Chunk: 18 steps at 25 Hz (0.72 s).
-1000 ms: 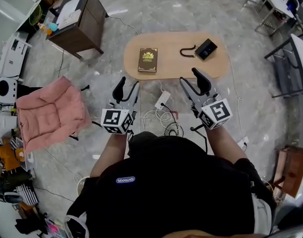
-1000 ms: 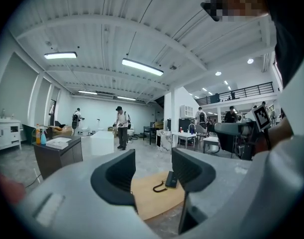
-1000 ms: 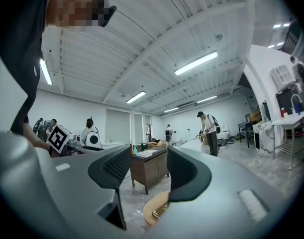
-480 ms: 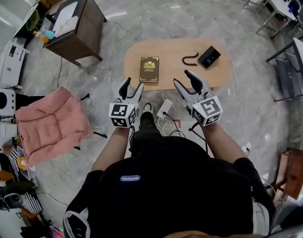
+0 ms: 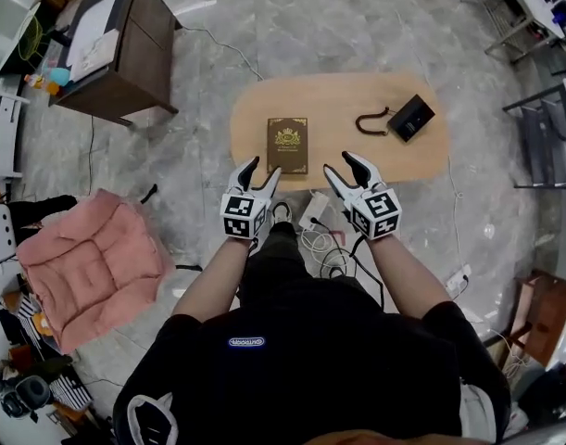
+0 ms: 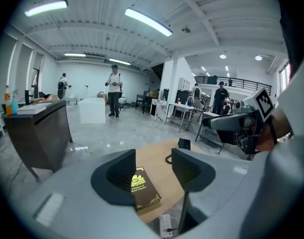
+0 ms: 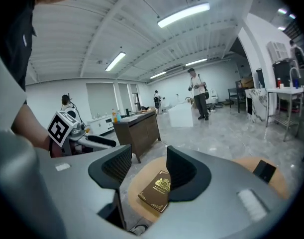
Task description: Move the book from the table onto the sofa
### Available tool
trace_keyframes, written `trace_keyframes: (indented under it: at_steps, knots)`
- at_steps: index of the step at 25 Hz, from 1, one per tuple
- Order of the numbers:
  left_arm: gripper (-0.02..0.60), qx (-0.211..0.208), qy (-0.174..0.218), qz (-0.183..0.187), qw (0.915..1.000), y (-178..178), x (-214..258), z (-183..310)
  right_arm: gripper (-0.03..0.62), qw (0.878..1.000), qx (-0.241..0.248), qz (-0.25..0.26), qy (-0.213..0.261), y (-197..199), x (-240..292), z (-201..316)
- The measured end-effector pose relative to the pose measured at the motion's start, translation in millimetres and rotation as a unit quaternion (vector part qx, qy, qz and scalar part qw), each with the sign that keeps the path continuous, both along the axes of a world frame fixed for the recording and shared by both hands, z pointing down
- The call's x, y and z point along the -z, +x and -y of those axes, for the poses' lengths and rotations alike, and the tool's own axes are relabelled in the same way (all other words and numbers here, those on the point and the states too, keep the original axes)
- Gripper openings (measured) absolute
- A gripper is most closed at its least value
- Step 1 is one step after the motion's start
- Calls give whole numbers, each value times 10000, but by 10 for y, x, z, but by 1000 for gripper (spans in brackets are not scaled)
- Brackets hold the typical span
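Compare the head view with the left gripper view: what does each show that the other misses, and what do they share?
Only the head view shows the pink sofa, on the floor to the person's left. Only the left gripper view shows the ceiling lights and people standing far across the room. Both show the book lying flat on the oval table, the dark cabinet, and the left tongs, open and empty, not touching the book.
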<state>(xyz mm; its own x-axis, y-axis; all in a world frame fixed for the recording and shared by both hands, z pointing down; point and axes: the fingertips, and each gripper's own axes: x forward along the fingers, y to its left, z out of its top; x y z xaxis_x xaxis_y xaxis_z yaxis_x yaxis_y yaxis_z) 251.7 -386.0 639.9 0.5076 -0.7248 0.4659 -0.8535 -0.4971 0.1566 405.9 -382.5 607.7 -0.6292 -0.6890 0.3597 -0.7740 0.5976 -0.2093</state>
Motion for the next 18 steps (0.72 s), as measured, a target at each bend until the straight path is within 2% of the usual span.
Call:
trace_keyframes:
  at_steps: [5,11,18]
  knots:
    - [226,-201,-444,166,9987,-69,-625,370,253,9988,-181,0,-453,-129,-624,364]
    - [226,-361,-836,216,9956,-88,-1214,614,253,9965,-140,-81,-824,-311,-1201,587]
    - [226,-385,-1579,237,9864,-201,-1975,736,252,9876,-128,-80,-1565,-437,-1957,773]
